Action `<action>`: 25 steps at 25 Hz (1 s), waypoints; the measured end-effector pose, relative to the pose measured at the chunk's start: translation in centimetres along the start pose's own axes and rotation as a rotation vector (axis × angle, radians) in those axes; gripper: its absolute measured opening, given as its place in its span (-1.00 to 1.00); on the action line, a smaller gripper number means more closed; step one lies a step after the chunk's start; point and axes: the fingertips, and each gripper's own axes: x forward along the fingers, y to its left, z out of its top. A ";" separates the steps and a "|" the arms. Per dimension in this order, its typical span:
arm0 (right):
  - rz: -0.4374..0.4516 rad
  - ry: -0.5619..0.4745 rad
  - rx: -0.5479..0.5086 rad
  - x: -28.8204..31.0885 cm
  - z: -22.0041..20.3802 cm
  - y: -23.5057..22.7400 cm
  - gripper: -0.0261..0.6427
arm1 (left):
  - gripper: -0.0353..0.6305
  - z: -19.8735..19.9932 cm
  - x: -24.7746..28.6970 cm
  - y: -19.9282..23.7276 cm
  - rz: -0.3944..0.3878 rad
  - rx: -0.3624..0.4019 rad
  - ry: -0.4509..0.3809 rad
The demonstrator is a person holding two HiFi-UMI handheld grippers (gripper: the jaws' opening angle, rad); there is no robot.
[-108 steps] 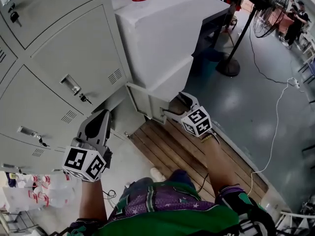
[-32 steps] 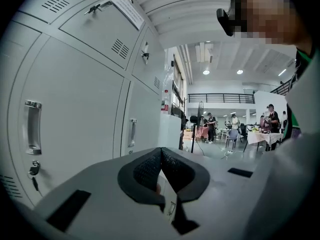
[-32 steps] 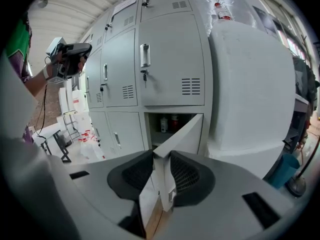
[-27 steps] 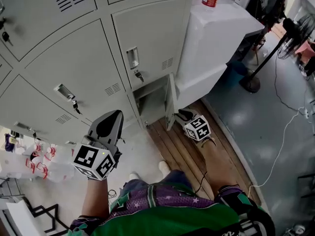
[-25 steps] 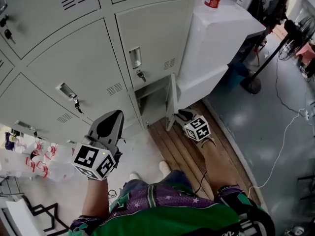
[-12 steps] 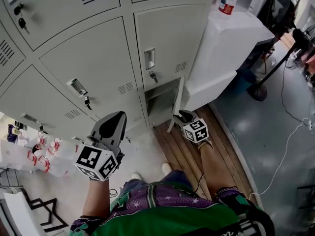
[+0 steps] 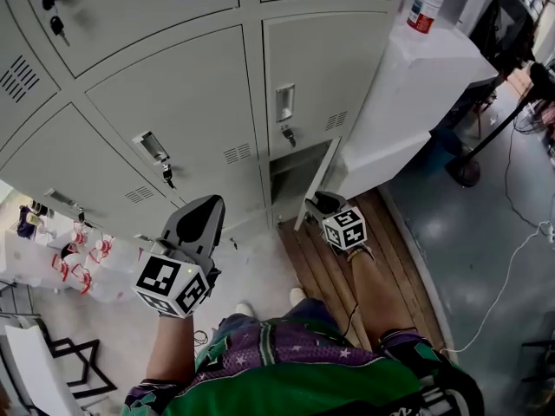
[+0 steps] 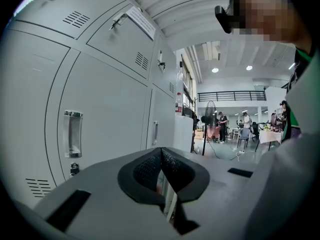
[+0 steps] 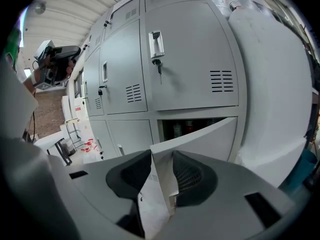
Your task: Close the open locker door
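Two tongs: left gripper (image 8: 161, 156) pinched together, empty; right gripper (image 9: 161, 170) clamped the locker door (image 9: 205, 136) edge between its jaws. Swung crooked, that edge could've slipped free.

Even bright indoor light, dim behind locker door (image 9: 205, 139), fisheye-warped edges, black corners

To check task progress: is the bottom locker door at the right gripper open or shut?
Open. The locker door stands angled out from its frame, dark compartment visible behind; the right gripper clamps its edge.
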 end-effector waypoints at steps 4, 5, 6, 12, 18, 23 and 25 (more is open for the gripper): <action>0.020 0.004 -0.011 1.2 0.6 0.5 -0.52 | -0.83 -0.2 -0.3 0.7 0.010 0.000 -0.008; 0.026 0.005 -0.014 1.5 0.7 0.6 -0.53 | -0.83 -0.2 -0.5 0.9 0.018 -0.001 -0.007; 0.030 0.006 -0.016 1.8 0.7 0.7 -0.53 | -0.83 -0.3 -0.6 1.1 0.025 -0.002 -0.005; 0.061 0.010 -0.030 3.3 1.5 1.2 -0.56 | -0.83 0.0 -1.0 2.0 0.057 -0.003 -0.002; 0.092 0.015 -0.050 5.1 2.2 1.6 -0.58 | -0.83 0.1 -1.3 3.1 0.092 -0.005 -0.002; 0.107 0.029 -0.063 6.6 2.7 1.7 -0.61 | -0.83 0.0 -1.3 4.2 0.115 -0.012 -0.004; 0.113 0.033 -0.066 7.2 2.8 1.7 -0.61 | -0.83 0.0 -1.3 4.7 0.123 -0.015 -0.010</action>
